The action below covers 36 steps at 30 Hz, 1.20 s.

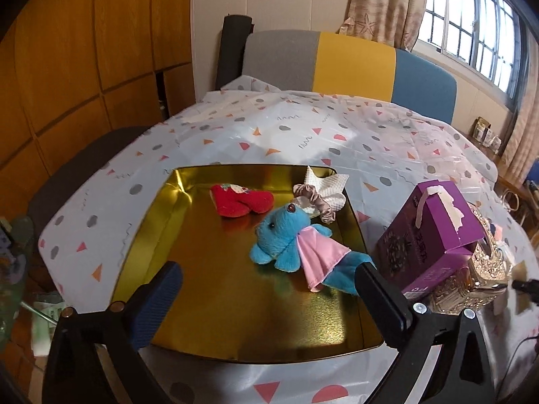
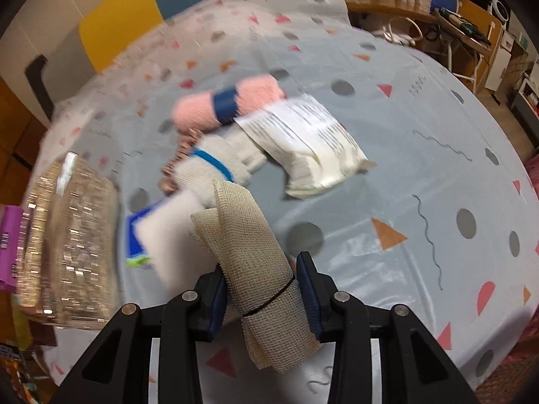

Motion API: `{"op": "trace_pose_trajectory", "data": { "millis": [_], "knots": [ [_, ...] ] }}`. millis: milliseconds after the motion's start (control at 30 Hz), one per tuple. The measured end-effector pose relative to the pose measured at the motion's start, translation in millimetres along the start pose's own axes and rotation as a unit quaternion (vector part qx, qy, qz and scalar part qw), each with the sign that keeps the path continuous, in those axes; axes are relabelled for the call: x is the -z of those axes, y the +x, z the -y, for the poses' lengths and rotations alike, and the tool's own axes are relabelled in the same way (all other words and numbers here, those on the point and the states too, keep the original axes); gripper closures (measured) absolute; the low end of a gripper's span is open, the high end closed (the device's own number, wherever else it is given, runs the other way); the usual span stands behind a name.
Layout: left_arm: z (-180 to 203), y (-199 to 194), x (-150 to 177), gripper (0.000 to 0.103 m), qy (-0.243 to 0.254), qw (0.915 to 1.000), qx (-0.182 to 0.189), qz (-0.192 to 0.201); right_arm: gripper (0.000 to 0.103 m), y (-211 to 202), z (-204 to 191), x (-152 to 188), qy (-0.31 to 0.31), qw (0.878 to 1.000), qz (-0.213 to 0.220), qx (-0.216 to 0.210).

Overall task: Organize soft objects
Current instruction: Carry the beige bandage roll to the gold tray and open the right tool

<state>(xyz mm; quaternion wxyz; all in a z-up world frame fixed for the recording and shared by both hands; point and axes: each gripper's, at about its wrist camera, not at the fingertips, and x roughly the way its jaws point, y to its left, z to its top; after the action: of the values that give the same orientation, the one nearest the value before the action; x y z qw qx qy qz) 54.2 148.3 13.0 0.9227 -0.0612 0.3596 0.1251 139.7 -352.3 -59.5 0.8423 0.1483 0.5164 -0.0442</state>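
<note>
In the left wrist view a gold tin tray (image 1: 215, 303) holds a red plush piece (image 1: 241, 199), a blue plush toy with a pink cape (image 1: 289, 245), a beige scrunchie (image 1: 313, 198) and a white cloth (image 1: 325, 181). My left gripper (image 1: 266, 289) is open and empty above the tray's near side. In the right wrist view my right gripper (image 2: 262, 286) is shut on a rolled beige mesh cloth (image 2: 249, 252), held above the table. On the table lie a pink rolled towel with a blue band (image 2: 225, 104), a white glove (image 2: 219, 161) and a white packet (image 2: 303, 141).
A purple box (image 1: 434, 235) and a glittery clear container (image 1: 471, 279) stand right of the tray; the container (image 2: 67, 242) shows at left in the right wrist view. A blue-and-white sponge (image 2: 161, 232) lies by it. A multicoloured chair back (image 1: 350, 64) stands behind the table.
</note>
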Motion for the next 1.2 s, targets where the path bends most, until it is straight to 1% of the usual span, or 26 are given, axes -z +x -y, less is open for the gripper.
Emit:
{"op": "trace_pose_trajectory", "data": {
  "millis": [33, 200, 300, 400, 500, 567, 633, 667, 700, 733, 833, 933, 1000, 1067, 1167, 1200],
  "knots": [
    [0.4, -1.8, 1.0, 0.000, 0.002, 1.0000, -0.006, 0.002, 0.065, -5.4, -2.0, 1.5, 0.000, 1.000, 0.011, -0.012],
    [0.2, -8.1, 7.1, 0.000, 0.008, 0.9999, -0.007, 0.012, 0.065, -17.7, -13.2, 5.4, -0.001, 0.999, 0.030, -0.042],
    [0.4, -10.6, 10.3, 0.000, 0.007, 0.9998, -0.009, 0.017, 0.065, -31.2, -31.7, -4.6, -0.008, 0.997, 0.046, -0.065],
    [-1.6, -11.2, 12.2, 0.000, -0.001, 0.9999, 0.002, 0.013, 0.065, -51.5, -63.3, -21.3, -0.034, 0.993, 0.071, -0.085],
    [-6.4, -11.2, 15.2, 0.000, -0.008, 0.9999, 0.001, 0.011, 0.065, -67.4, -98.5, -34.7, -0.067, 0.988, 0.090, -0.103],
    [-12.3, -10.1, 16.2, 0.000, -0.015, 0.9998, -0.002, 0.009, 0.065, -82.8, -136.0, -41.7, -0.099, 0.981, 0.106, -0.127],
    [-21.6, -8.6, 16.8, 0.000, -0.026, 0.9996, -0.010, 0.007, 0.065, -93.9, -165.1, -41.3, -0.124, 0.974, 0.115, -0.148],
    [-26.4, -7.6, 16.8, 0.000, -0.032, 0.9994, -0.014, 0.006, 0.065, -101.8, -188.3, -38.2, -0.146, 0.968, 0.119, -0.167],
    [-31.3, -6.6, 16.9, 0.000, -0.037, 0.9991, -0.018, 0.005, 0.065, -104.9, -200.5, -35.8, -0.158, 0.964, 0.119, -0.177],
    [-36.2, -6.0, 17.0, 0.000, -0.042, 0.9989, -0.022, 0.005, 0.065, -109.3, -222.8, -29.1, -0.180, 0.957, 0.116, -0.196],
    [-51.9, -3.9, 18.2, 0.000, -0.059, 0.9975, -0.037, 0.002, 0.065, -111.8, -273.6, -4.6, -0.235, 0.938, 0.099, -0.234],
    [-66.1, -4.3, 18.7, 0.000, -0.074, 0.9962, -0.046, 0.004, 0.065, -99.6, -321.6, 28.6, -0.286, 0.919, 0.060, -0.265],
    [-72.6, -5.0, 19.7, 0.000, -0.080, 0.9957, -0.047, 0.004, 0.065, -85.3, -348.4, 53.6, -0.318, 0.908, 0.036, -0.270],
    [-77.3, -4.5, 20.4, 0.000, -0.083, 0.9953, -0.050, 0.003, 0.065, -66.5, -372.0, 75.2, -0.340, 0.901, 0.010, -0.269],
    [-80.5, -2.4, 21.9, 0.000, -0.083, 0.9953, -0.050, -0.001, 0.065, -32.7, -389.5, 103.0, -0.362, 0.896, -0.030, -0.256],
    [-81.4, -1.4, 22.9, 0.000, -0.084, 0.9952, -0.051, -0.002, 0.063, -23.8, -393.0, 111.0, -0.366, 0.895, -0.044, -0.252]
  ]
}}
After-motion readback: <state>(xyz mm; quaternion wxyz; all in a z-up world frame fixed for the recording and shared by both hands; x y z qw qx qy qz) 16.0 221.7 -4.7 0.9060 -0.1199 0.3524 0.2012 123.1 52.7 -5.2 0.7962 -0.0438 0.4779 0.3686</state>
